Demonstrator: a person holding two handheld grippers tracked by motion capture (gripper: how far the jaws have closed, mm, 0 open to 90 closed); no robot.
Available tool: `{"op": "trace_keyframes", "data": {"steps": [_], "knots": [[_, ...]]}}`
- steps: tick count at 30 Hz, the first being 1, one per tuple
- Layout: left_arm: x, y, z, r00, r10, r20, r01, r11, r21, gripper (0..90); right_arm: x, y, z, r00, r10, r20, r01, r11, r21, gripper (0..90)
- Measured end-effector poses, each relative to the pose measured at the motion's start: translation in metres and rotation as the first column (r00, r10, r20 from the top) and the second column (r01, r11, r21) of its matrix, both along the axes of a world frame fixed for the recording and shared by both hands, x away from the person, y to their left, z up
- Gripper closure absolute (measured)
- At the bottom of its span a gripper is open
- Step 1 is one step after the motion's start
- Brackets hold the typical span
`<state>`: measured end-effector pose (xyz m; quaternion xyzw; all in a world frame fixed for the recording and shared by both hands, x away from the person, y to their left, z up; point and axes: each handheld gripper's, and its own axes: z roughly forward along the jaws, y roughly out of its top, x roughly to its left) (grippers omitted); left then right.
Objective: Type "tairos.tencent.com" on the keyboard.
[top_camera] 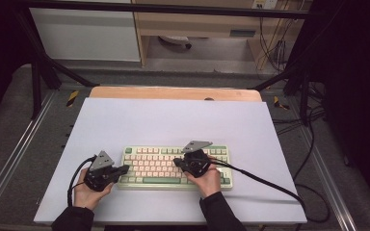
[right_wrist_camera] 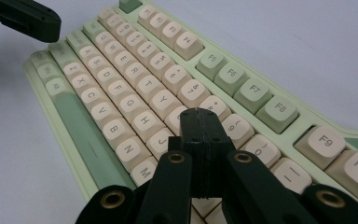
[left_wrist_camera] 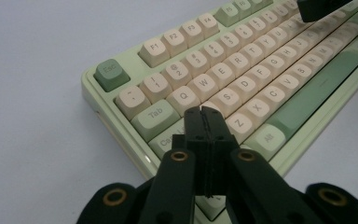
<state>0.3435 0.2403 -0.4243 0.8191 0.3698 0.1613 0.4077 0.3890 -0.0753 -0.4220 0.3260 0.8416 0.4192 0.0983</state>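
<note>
A pale green keyboard [top_camera: 173,168] with cream and green keys lies on the near middle of the white sheet. My left gripper [top_camera: 126,169] is at its left end, held in a hand. Its jaws are shut with nothing between them, and the tips [left_wrist_camera: 204,112] hover just over the Caps Lock and A keys of the keyboard [left_wrist_camera: 261,74]. My right gripper [top_camera: 177,162] is over the keyboard's middle, also shut and empty. Its tips [right_wrist_camera: 199,114] sit above the keys near I and K of the keyboard [right_wrist_camera: 121,93]. Whether either tip touches a key I cannot tell.
The white sheet [top_camera: 173,120] covers the table, with a wooden edge [top_camera: 173,93] at the far side. A black cable [top_camera: 270,180] runs from the right gripper off the table's right side. A black frame and floor cables surround the table.
</note>
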Motion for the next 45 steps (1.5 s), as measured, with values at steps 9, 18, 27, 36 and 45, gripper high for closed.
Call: {"op": "trace_keyframes", "data": {"steps": [9,18,27,36,45], "knots": [[-0.001,-0.001,0.001,1.0,-0.004,0.001,0.004,1.0,0.0,89.8,-0.006,-0.009,0.009,0.9997,0.019,-0.013,-0.019,1.0,-0.013,90.0],[-0.001,-0.004,0.001,1.0,-0.005,-0.002,0.005,1.0,0.0,89.8,-0.011,-0.024,0.01,0.9994,0.01,-0.033,-0.011,1.0,-0.004,90.0],[0.001,-0.012,0.005,1.0,-0.006,0.001,0.006,1.0,0.004,89.8,-0.016,-0.037,0.011,0.9991,0.007,-0.043,-0.006,1.0,0.012,90.0],[0.005,-0.027,0.012,0.9997,-0.02,0.016,0.02,0.9997,0.016,89.8,-0.023,-0.053,0.007,0.9989,0.005,-0.046,-0.005,1.0,0.015,90.0],[0.014,-0.047,0.013,0.9993,-0.036,0.014,0.035,0.9989,0.032,89.8,-0.026,-0.061,0.003,0.9985,0.006,-0.055,-0.004,1.0,0.028,90.0]]}}
